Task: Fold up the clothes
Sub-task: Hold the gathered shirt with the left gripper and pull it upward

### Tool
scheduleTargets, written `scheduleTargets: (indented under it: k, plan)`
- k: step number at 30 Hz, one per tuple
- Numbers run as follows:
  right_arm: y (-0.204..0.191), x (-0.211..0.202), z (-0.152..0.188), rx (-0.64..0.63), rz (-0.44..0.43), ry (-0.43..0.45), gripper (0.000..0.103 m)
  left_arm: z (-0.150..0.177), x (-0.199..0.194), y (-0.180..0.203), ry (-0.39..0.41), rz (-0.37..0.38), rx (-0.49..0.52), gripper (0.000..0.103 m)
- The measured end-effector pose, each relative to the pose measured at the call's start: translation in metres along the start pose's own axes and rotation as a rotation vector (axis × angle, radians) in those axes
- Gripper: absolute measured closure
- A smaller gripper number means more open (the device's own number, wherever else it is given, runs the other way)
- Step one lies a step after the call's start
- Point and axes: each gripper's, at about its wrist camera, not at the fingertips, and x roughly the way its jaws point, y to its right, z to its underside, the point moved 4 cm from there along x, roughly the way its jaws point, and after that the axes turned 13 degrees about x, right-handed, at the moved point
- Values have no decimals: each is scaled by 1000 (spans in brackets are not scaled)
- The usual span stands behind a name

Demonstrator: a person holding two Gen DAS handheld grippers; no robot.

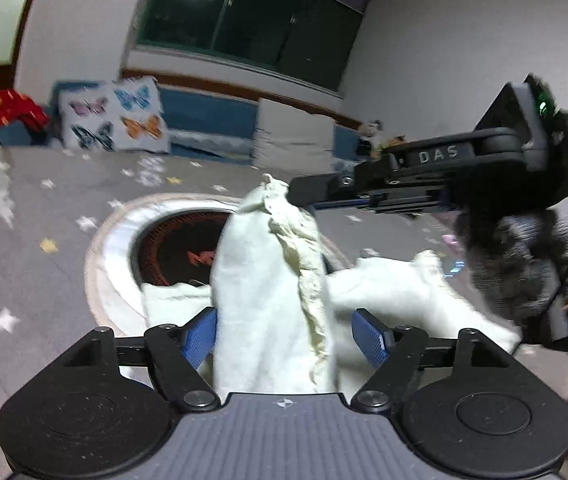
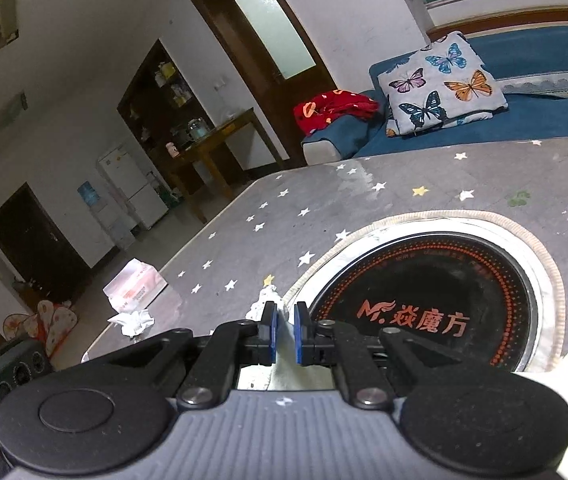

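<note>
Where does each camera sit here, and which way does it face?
Left wrist: on the left tongs, facing the window wall; open blue pads flank the cream cloth; the right tongs pinch its top corner, a dark sleeve behind.
Right wrist: on the right tongs, facing the door side; pads shut on the cloth.
Shared: the cloth, round cooktop, starry table cover, butterfly pillow.
</note>
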Motion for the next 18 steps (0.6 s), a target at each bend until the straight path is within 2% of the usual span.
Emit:
scheduleTargets:
  k: [3, 11, 18]
  plan:
    - [0, 1, -1, -2, 9, -1, 96, -2, -7, -5, 20, -64, 5, 27]
    - [0, 3, 2, 4, 17, -1, 96, 5, 4, 16, -17, 17, 69, 27]
    - [-3, 6, 1, -2, 37, -4, 96, 5, 5, 21, -7, 30, 66, 27]
